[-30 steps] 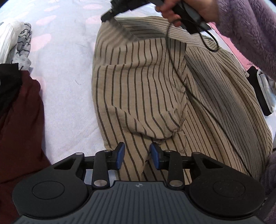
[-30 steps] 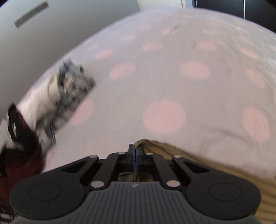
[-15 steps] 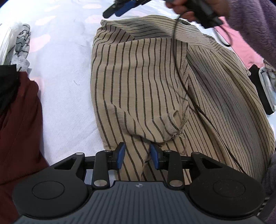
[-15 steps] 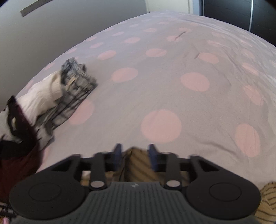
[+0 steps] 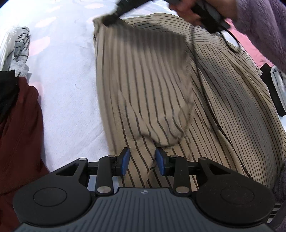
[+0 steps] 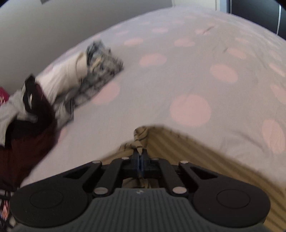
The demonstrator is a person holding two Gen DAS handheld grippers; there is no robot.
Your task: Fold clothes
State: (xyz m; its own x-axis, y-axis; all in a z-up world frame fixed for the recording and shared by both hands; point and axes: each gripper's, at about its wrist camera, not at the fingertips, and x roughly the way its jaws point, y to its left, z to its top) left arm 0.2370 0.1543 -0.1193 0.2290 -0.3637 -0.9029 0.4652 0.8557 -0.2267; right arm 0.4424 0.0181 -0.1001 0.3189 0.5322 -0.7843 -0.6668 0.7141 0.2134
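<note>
Beige, dark-striped garment [image 5: 152, 92] spread across the middle of a bed sheet [image 6: 178, 80] dotted with pale pink, one layer folded over the rest. At the near edge, left claw [image 5: 143, 161] part spread, blue pads either side of a raised ridge of the cloth, not clearly pressing it. At the far left corner of the garment, right claw [image 6: 140, 157] pressed together after just closing, pinching a bunched tip of striped fabric and holding it up off the sheet, blurred in the left wrist view. Behind that claw, a hand [image 5: 185, 10] on its handle, with a fuzzy purple sleeve [image 5: 259, 23] at far right and a thin black cable [image 5: 202, 75] trailing down over the stripes. To the left, well apart from the garment, a maroon cloth [image 5: 19, 125]; beyond it, a heap of white and grey patterned clothes [image 6: 71, 78].
</note>
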